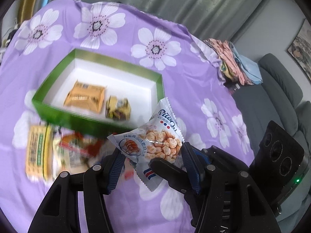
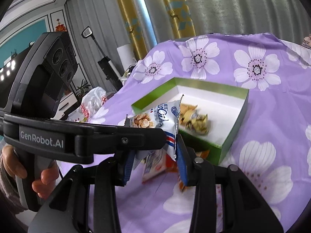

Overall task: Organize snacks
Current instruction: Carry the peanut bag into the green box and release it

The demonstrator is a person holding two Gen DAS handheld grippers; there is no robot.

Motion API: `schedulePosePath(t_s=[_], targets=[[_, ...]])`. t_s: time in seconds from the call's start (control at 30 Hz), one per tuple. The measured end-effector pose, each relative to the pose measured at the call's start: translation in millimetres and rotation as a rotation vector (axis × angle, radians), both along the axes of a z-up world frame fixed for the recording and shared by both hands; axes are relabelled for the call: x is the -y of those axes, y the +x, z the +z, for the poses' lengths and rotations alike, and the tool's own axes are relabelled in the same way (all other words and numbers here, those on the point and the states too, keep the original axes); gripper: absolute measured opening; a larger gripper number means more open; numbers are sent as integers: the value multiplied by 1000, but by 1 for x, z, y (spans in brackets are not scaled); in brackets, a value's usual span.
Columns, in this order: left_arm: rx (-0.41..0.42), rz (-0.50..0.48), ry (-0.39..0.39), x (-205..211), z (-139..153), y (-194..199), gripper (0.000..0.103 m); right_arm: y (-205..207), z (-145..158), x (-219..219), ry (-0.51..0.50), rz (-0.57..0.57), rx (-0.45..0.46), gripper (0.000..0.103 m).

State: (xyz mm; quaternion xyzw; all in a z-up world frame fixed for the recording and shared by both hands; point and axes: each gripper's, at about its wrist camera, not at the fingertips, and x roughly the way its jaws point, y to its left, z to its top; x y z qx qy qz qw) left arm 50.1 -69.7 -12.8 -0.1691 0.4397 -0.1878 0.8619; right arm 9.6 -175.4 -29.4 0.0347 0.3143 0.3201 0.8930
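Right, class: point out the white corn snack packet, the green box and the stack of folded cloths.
white corn snack packet (image 1: 161, 141), left wrist view, on its printed front.
green box (image 1: 58, 114), left wrist view, on its near outer wall.
stack of folded cloths (image 1: 237, 66), left wrist view, on its top layers.

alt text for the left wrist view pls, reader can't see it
Both grippers' jaws hold a white crinkly plastic snack bag printed with golden puffs above a purple floral tablecloth: the left gripper grips its sides, while the right gripper reaches in from the right. Behind sits an open green cardboard box containing two yellow packets; more packets lie blurred in front of it.
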Motion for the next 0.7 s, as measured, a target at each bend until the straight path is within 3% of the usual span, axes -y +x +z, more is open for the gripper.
schedulePosePath(t_s=[0.23, 0.43, 0.53, 0.6, 0.7], targets=[[-8, -15, -8, -7, -6, 57, 59, 50, 2, -1, -3, -33, 10, 40], [-61, -4, -12, -11, -29, 89, 59, 90, -14, -6, -9, -52, -51, 41], [-89, 15, -28, -13, -41, 98, 59, 101, -24, -8, -17, -62, -85, 44], [-97, 33, -29, -15, -46, 102, 59, 107, -30, -9, -18, -65, -110, 53], [-109, 60, -23, -19, -50, 105, 63, 108, -36, -8, -18, -75, -127, 57]])
